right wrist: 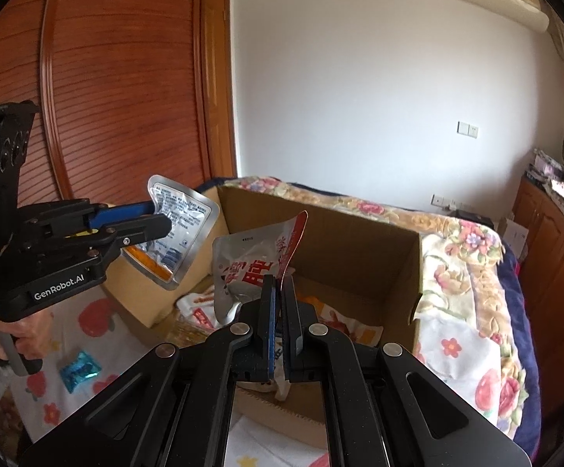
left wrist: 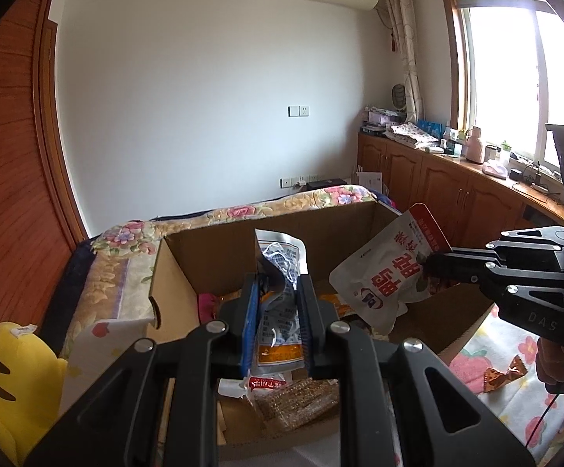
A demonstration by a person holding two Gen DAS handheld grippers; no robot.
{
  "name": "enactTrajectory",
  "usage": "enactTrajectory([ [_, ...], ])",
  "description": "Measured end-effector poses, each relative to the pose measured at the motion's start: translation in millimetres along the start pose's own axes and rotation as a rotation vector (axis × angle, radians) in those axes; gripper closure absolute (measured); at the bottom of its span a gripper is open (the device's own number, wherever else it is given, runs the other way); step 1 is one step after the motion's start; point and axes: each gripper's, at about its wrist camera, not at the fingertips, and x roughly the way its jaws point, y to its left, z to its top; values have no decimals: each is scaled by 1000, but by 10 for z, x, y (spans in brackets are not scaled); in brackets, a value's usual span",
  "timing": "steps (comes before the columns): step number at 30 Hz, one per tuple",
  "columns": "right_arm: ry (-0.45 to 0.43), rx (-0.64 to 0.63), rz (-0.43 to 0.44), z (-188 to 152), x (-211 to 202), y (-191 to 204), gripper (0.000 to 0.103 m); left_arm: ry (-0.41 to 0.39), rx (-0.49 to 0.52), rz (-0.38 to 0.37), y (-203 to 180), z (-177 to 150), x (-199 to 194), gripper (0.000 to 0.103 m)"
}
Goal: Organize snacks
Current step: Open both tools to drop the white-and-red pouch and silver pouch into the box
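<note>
Left gripper: we see its jaws clamped on a silver pouch, above the cardboard box.
Right gripper: jaws pinching the white pouch, also over the box.
Box: other snacks inside.

The left gripper body reads "GenRobot.AI". The right gripper body, beside the cardboard box, shows "DAS".

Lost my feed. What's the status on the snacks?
Left gripper shut on silver pouch. Right gripper shut on white pouch. Both over the box. Nothing in the way.
</note>
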Motion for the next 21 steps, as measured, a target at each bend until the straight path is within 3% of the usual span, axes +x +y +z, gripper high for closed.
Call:
enactTrajectory([
  [13,79,10,-14,-117,288,-44,103,55,-2,-9,-18,-130,227,86],
  [21,143,48,2,-152,337,-109,91,92,-21,-2,11,-199,263,70],
])
